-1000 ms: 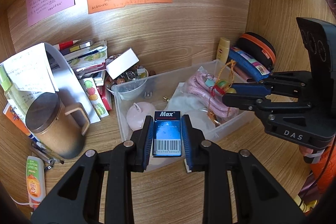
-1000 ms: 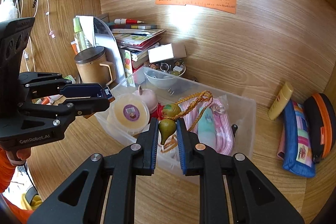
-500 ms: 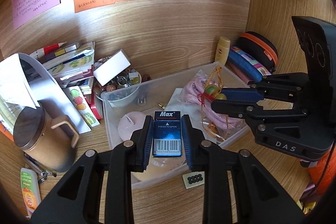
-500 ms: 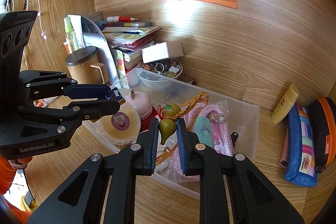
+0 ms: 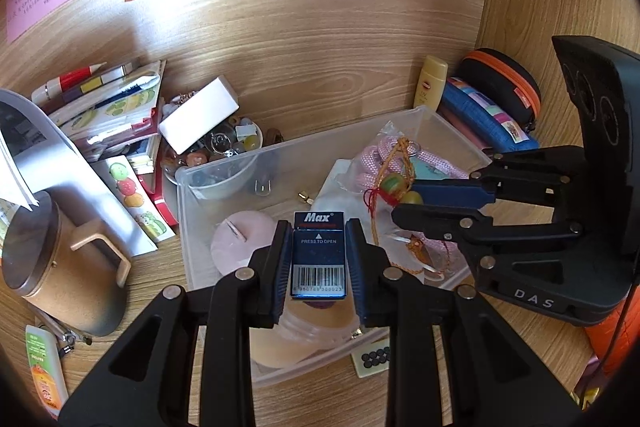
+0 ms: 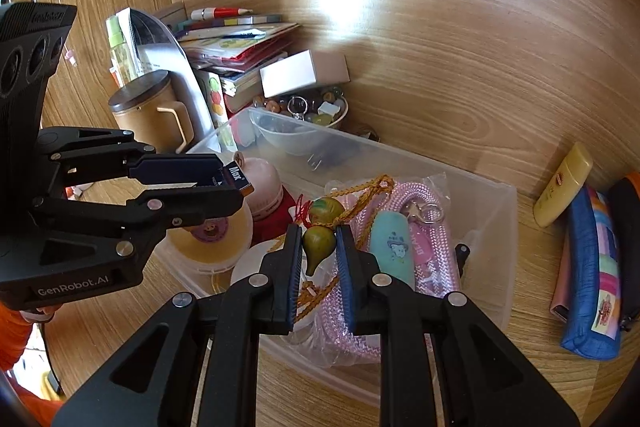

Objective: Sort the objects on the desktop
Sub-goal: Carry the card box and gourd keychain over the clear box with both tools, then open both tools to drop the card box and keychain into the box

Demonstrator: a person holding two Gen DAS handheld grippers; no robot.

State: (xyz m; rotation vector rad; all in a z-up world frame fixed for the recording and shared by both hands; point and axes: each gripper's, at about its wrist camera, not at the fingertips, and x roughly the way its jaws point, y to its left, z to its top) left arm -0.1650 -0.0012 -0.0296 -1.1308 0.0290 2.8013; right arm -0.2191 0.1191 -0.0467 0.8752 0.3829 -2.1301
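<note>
A: What has the left gripper (image 5: 319, 255) got?
B: Its flat black jaws are clamped on a small blue box (image 5: 319, 253), glossy card with "Max" printed at the top and a barcode at the near end. It hangs over the near end of the bin (image 5: 424, 113), a clear, frosted plastic tub on the wood-grain desk (image 5: 160, 267).
A: And the right gripper (image 6: 319, 251)?
B: Pinched tight on a gourd charm (image 6: 318, 245), smooth, olive and pear-shaped, strung to a second gourd on twisted gold cord (image 6: 360, 193). It is above the bin's middle.
A: What lies under them?
B: A braided pink rope (image 6: 434, 227) in crinkly film, a rounded pink candle (image 5: 234, 241), and a roll of amber tape (image 6: 224, 241), all inside the bin.
A: Beside it?
B: A cork-textured mug (image 5: 60, 267) with a dark lid stands left.
</note>
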